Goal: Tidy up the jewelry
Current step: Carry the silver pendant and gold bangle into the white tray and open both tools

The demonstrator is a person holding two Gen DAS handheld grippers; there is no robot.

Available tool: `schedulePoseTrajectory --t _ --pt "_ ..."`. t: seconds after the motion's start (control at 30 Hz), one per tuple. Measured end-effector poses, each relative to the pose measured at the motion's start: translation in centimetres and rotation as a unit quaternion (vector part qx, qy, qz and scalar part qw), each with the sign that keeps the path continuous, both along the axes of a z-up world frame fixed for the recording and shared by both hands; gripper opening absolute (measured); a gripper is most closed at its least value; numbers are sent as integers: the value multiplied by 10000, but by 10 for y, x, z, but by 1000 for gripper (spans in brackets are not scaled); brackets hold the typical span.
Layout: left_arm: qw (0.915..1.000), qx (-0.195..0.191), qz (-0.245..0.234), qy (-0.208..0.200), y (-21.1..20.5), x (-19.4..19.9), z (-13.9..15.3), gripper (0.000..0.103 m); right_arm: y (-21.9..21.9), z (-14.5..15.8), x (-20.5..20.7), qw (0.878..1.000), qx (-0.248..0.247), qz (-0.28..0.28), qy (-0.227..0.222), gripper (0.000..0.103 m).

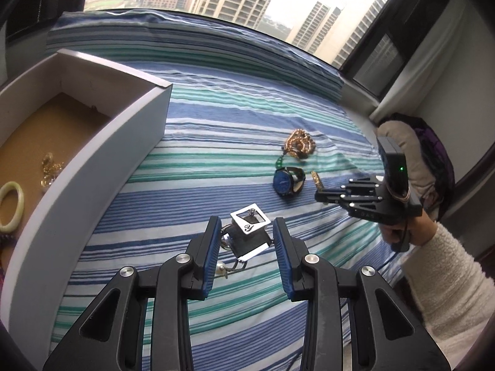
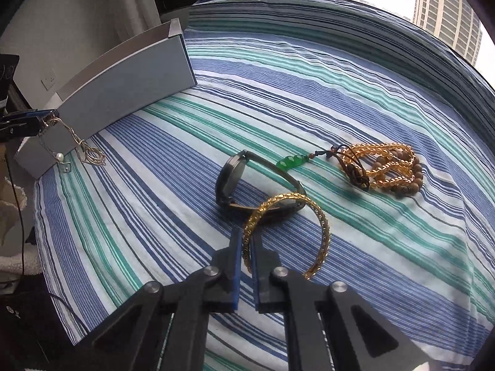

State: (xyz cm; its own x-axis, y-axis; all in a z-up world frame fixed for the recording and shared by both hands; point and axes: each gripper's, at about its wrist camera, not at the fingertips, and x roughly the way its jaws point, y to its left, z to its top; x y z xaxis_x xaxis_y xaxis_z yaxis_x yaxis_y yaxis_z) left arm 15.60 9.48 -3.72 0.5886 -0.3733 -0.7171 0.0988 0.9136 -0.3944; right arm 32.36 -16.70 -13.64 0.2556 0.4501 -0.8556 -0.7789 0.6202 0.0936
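Note:
My left gripper point(image 1: 246, 232) is open over the striped cloth, its blue pads either side of a silver square pendant point(image 1: 250, 222) on a chain with a pearl point(image 1: 220, 268). In the right wrist view the chain point(image 2: 81, 150) hangs from the left gripper's finger point(image 2: 37, 120). My right gripper point(image 2: 246, 247) is shut on a gold bangle point(image 2: 287, 232), held just above the cloth; it also shows in the left wrist view point(image 1: 328, 193). A blue-faced watch point(image 1: 287, 181) and amber bead bracelets point(image 2: 386, 170) with a green bead charm lie beside it.
A grey open box point(image 1: 92, 160) stands at the left on the cloth, holding a pale jade bangle point(image 1: 12, 205) and a gold chain point(image 1: 49, 168). The striped cloth point(image 2: 309, 92) covers a surface by a window. A person's sleeved arm point(image 1: 445, 284) is at right.

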Motion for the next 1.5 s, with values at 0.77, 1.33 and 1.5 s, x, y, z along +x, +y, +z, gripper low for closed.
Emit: schedulePoseTrajectory --t 0.77,1.33,1.5 --pt "9904 -106 1313 -413 110 -87 117 34 99 113 -84 9871 1433 710 1 6" --pt "9492 761 3052 13 286 -82 64 34 333 135 -66 9795 1213 1604 131 6" --pt "9295 972 3517 535 328 -60 20 34 430 104 -51 9833 603 1694 286 6"
